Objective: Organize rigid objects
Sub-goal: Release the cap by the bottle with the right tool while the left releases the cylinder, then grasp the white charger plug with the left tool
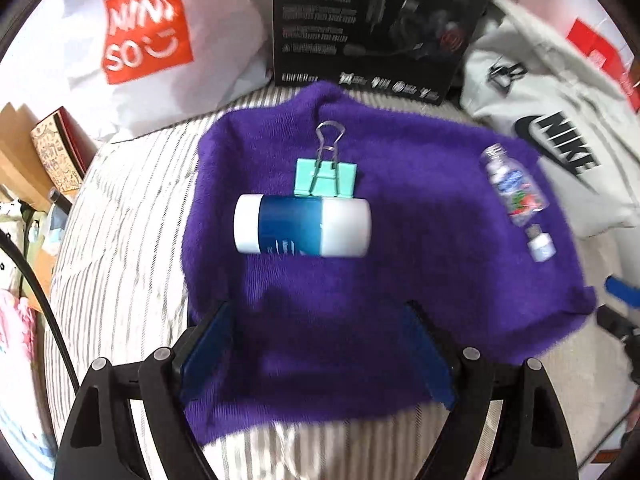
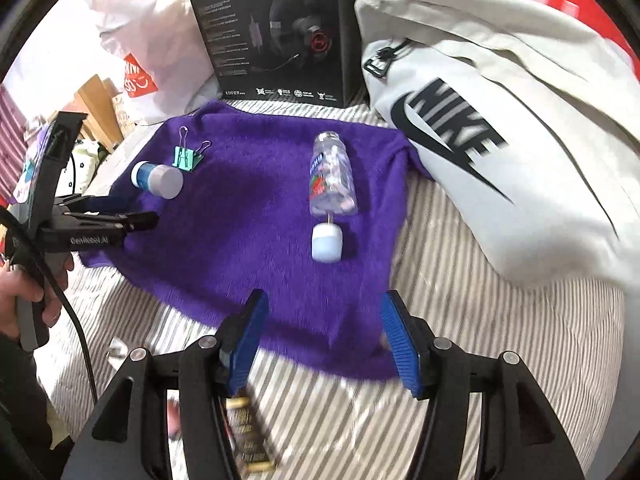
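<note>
A purple fuzzy cloth [image 1: 360, 272] [image 2: 256, 232] lies on a striped bed. On it lie a blue-and-white cylinder [image 1: 302, 226] [image 2: 157, 177] on its side, a teal binder clip [image 1: 325, 176] [image 2: 186, 157] just behind it, a clear candy bottle [image 1: 514, 186] [image 2: 331, 178] on its side and a small white cap [image 1: 541, 246] [image 2: 327, 242]. My left gripper [image 1: 316, 356] is open and empty, a little short of the cylinder; it also shows at the left of the right wrist view [image 2: 116, 216]. My right gripper [image 2: 320, 344] is open and empty over the cloth's near edge, short of the cap.
A black headset box [image 1: 376, 24] [image 2: 276, 36] stands behind the cloth. A white Nike bag [image 1: 560, 128] [image 2: 500, 140] lies at the right, a white Miniso bag [image 1: 140, 32] at the back left. A dark-and-gold tube [image 2: 246, 436] lies on the striped sheet [image 2: 480, 360] under my right gripper.
</note>
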### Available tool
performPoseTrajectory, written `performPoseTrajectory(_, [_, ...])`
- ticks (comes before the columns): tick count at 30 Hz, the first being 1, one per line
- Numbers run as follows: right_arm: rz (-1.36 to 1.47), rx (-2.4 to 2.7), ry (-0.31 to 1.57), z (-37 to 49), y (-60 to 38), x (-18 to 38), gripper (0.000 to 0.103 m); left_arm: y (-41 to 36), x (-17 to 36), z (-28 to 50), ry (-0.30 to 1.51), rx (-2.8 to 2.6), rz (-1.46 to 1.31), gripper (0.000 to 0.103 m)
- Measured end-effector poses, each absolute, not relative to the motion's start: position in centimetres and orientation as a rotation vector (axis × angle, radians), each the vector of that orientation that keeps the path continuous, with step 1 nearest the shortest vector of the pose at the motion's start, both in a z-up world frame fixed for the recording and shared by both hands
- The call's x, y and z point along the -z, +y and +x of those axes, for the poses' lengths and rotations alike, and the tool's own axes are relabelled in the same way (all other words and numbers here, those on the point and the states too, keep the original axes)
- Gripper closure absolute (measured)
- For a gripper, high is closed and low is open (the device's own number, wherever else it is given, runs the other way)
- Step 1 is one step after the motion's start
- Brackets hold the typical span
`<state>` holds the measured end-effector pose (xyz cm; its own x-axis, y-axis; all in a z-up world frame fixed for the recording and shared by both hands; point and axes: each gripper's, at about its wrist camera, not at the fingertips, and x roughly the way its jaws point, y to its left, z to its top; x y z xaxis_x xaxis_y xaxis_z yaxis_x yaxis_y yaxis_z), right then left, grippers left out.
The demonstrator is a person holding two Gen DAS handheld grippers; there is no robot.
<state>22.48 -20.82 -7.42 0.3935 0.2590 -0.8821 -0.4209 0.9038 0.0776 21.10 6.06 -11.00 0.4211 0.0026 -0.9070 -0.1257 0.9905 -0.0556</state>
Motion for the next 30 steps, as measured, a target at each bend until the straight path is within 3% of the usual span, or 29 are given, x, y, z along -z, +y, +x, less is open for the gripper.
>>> performPoseTrajectory(8, [-0.035,-0.399,1.116,18.1,-24.1,7.9,0.044,2.3,8.2,14.2,1.073,0.002,-0.104,0.018])
performPoseTrajectory(23, [-0.016,-0.427,1.144,12.2,-25.4,9.4,0.044,-1.9,12.5,9.6,1.121,-0.015,-0.096,0.022])
performPoseTrajectory(29, [-0.006,-0.428,1.173,11.6,-25.8,10.8,0.044,-2.4,13.2,10.0,1.145,0.002,-0.092,0.054])
performPoseTrajectory(30, [-0.004,-0.429,1.173,11.6,-25.9,10.9,0.044,-2.6,13.4,10.0,1.150,0.001,-0.072,0.066])
